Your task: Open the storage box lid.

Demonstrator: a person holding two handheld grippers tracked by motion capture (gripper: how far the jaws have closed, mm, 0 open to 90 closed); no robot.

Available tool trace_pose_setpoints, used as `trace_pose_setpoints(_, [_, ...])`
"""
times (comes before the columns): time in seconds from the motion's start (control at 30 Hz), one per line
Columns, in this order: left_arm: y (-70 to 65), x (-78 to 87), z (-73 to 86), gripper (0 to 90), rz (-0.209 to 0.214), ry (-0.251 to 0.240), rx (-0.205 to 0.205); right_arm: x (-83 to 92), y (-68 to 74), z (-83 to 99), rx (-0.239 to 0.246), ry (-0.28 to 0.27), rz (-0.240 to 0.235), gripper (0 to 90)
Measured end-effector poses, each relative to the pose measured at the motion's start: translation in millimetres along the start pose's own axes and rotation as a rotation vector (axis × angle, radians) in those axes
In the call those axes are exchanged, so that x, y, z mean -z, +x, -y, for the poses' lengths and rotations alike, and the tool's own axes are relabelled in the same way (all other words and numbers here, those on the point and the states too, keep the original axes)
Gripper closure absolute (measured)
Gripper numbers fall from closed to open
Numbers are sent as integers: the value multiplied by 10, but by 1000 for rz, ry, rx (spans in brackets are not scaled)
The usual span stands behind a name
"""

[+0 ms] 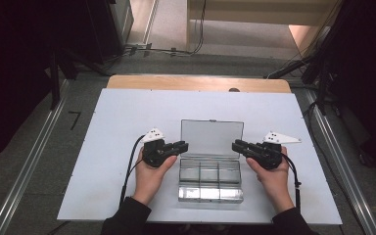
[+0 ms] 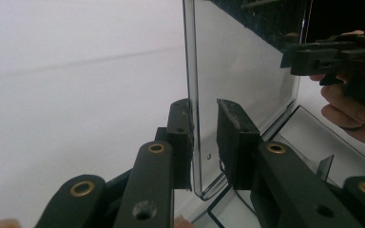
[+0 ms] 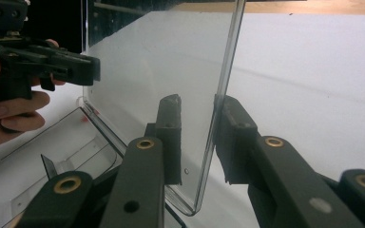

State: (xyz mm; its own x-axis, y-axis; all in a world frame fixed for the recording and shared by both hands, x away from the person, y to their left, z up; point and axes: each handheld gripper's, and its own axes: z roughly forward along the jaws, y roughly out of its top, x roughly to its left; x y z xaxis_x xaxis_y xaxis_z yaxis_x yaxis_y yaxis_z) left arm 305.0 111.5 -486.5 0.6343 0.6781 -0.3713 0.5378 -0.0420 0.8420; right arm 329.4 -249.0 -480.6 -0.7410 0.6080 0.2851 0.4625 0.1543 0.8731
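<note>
The clear plastic box (image 1: 209,178) sits near the front middle of the white table (image 1: 112,147), lid (image 1: 212,138) raised upright at the back and its divided compartments bare. The left gripper (image 1: 182,145) straddles the lid's left edge with one pad touching it and the other clear. The right gripper (image 1: 237,145) straddles the right edge, jaws parted with gaps either side.

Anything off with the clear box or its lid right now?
Nothing stands out. The clear box sits square on the white table, lid standing open, compartments bare. Left gripper and right gripper straddle the lid's side edges with gaps.
</note>
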Motion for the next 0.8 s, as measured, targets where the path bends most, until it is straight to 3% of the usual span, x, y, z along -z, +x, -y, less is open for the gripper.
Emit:
trace_pose_setpoints(0.43, [22,-33,8,729,-17,18,30,-66,-8,8,-22,21,34,637])
trace_pose_setpoints(0.8, [33,-54,19,699,-32,41,32,-125,-15,30,-39,40,53,582])
